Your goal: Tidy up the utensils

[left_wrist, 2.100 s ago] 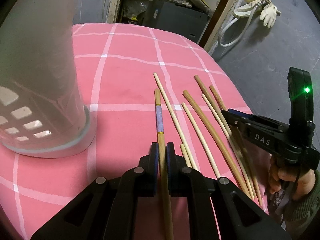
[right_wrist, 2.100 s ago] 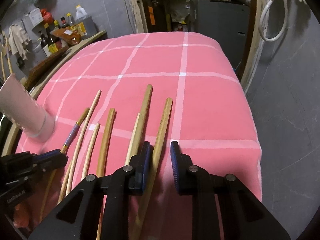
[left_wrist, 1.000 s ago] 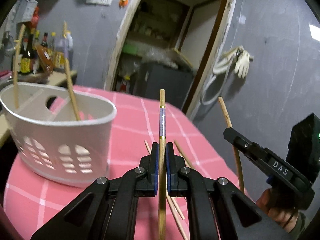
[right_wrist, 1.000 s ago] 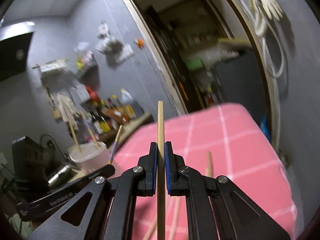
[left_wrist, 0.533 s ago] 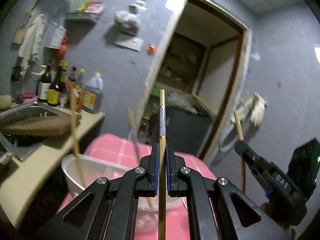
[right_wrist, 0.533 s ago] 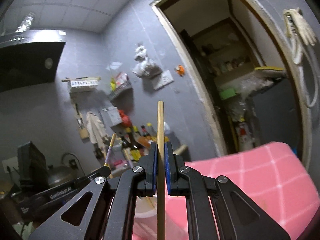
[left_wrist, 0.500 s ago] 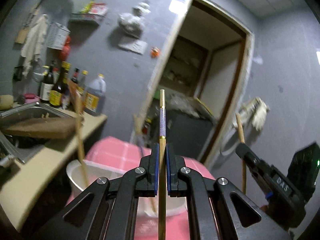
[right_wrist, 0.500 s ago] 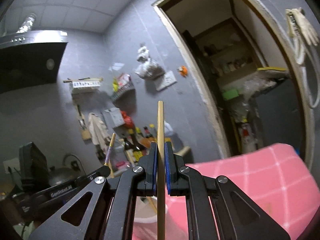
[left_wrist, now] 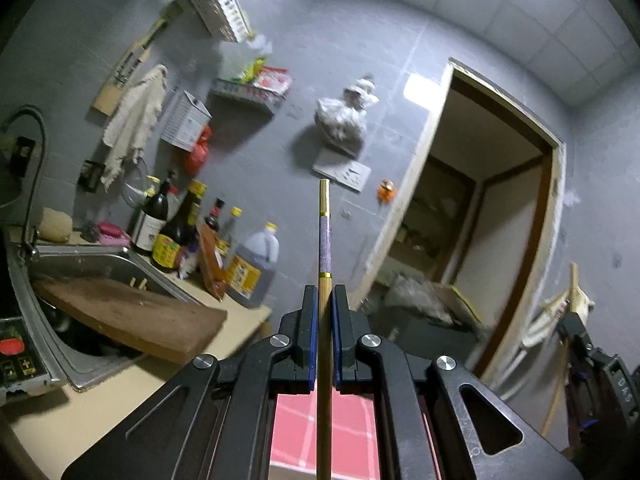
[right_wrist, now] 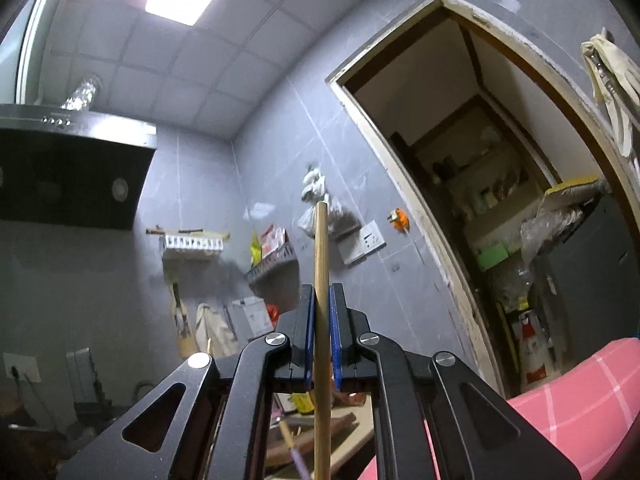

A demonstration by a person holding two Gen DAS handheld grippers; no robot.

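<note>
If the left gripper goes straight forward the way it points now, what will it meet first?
Probably nothing near: the left gripper, shut on the purple-banded chopstick, points across open air toward the grey wall left of the doorway. Depth is unclear.

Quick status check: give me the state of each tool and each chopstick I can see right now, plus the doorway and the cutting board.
Left tool: shut on the purple-banded chopstick.
Purple-banded chopstick: clamped, sticking out past the tips.
Right tool: shut on the plain chopstick.
Plain chopstick: clamped, sticking out past the tips.
Doorway: open.
Cutting board: lying tilted across the sink.
</note>
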